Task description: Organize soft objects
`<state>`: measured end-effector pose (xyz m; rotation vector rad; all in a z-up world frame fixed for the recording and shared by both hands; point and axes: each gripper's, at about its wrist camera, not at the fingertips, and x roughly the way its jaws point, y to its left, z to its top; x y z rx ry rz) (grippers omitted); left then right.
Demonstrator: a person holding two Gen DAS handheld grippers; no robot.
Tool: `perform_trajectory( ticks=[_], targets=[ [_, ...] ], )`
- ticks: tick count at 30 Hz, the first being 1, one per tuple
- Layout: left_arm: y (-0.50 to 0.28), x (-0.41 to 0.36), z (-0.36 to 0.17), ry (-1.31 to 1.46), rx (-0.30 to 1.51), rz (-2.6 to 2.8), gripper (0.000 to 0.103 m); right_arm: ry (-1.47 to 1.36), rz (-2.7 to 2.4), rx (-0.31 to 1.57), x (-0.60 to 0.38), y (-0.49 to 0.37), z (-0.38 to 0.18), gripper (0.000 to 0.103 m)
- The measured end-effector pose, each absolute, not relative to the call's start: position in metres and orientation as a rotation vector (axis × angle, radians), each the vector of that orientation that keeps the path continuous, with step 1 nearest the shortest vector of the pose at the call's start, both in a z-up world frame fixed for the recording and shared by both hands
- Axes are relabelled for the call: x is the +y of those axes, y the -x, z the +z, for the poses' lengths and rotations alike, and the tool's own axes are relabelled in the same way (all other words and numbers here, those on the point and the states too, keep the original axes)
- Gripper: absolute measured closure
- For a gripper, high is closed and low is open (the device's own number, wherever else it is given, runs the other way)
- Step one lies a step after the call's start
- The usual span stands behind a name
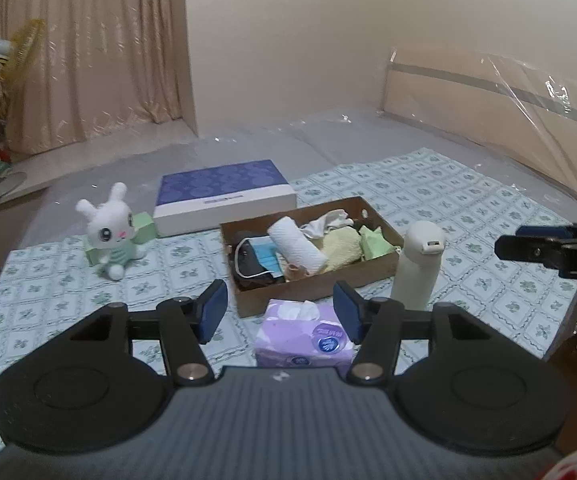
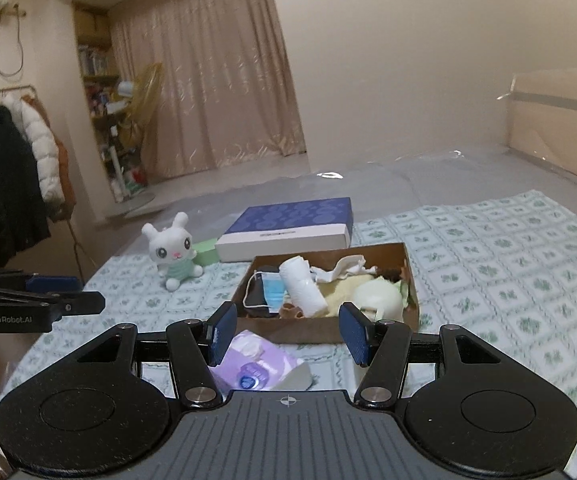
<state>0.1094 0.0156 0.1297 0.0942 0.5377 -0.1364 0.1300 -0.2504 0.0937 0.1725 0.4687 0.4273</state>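
L wrist view: my left hand-held gripper has its jaws apart, nothing between the pads. No earlier pic, so just that. The tissue pack lies on the cloth right below the gap, at 6 o'clock from the box. The box is cardboard, open-topped, w/ a mask, white roll, yellow towel and green pad inside. A bottle stands upright just beside the box at 3 o'clock. The bunny sits at 9 o'clock from the box, well apart, against a green block. A blue case lies at 11 o'clock. My right hand-held gripper pokes in from the right edge.

R wrist view: my right hand-held gripper also stands apart, empty. Tissue pack under the left pad, box straight ahead at 12, bunny at 10 o'clock, blue case behind. Bottle partly hidden by the right pad. Left hand-held gripper enters at 9 o'clock.
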Motion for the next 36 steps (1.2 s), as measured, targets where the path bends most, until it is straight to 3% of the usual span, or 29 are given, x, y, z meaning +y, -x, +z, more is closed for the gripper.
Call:
perform_trajectory(
  ticks=[18,36],
  targets=[
    [-0.021,0.015,0.079,-0.068,0.536,-0.042,0.044,-0.276,0.375,0.512,-0.238,-0.053,0.044,0.046],
    [0.016,0.018,0.027,-0.027,0.641,0.005,0.044,-0.212,0.367,0.592,-0.213,-0.019,-0.001,0.046]
  ],
)
